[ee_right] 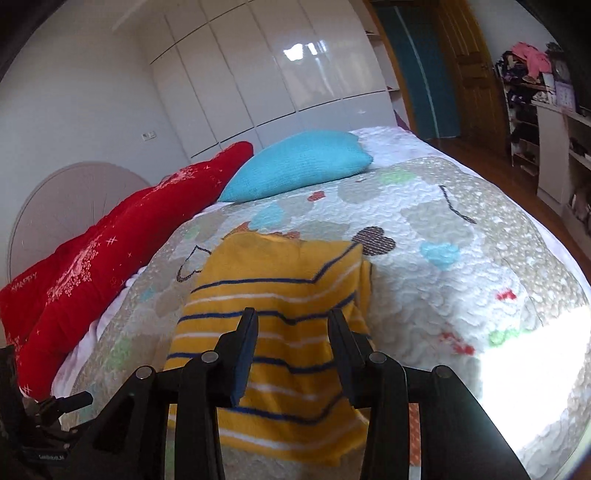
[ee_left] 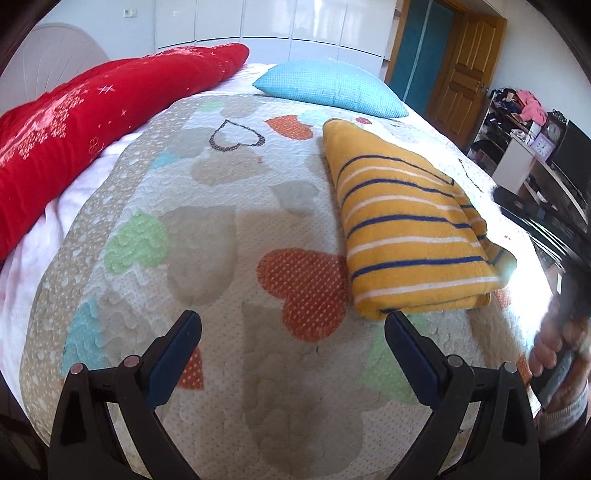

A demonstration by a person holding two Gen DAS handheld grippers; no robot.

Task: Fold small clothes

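On the bed's heart-patterned quilt [ee_left: 229, 236], at the left of the left wrist view, a long red cushion [ee_left: 85, 140] lies along the edge, with a turquoise pillow [ee_left: 328, 86] beyond it toward the wardrobe doors [ee_left: 258, 22]. Nearer the camera, the left tongs [ee_left: 293, 326] stand spread wide over bare quilt, gripping nothing and touching nothing; their blue-padded fingers [ee_left: 177, 354] frame an orange heart.

Right of them lies the folded yellow striped garment [ee_left: 406, 229], flat on the quilt, its near folded edge just beyond the right-hand finger. Its long axis runs from the near edge of the bed away toward the pillow, leaning slightly left at the far end; the blue and white stripes cross it sideways. At the far right a hand [ee_left: 554, 354], blurred, grips a dark handle.

From the right wrist view, the same cushion and pillow sit at the left, and the right tongs [ee_right: 293, 317] hover partly open above the garment [ee_right: 280, 295]. Their pads stand apart on either side of the striped cloth without pinching it, so they hold nothing. Further right, open shelves [ee_right: 532, 96] hold a jumble of clothes, a pink piece on top, and a small clock.
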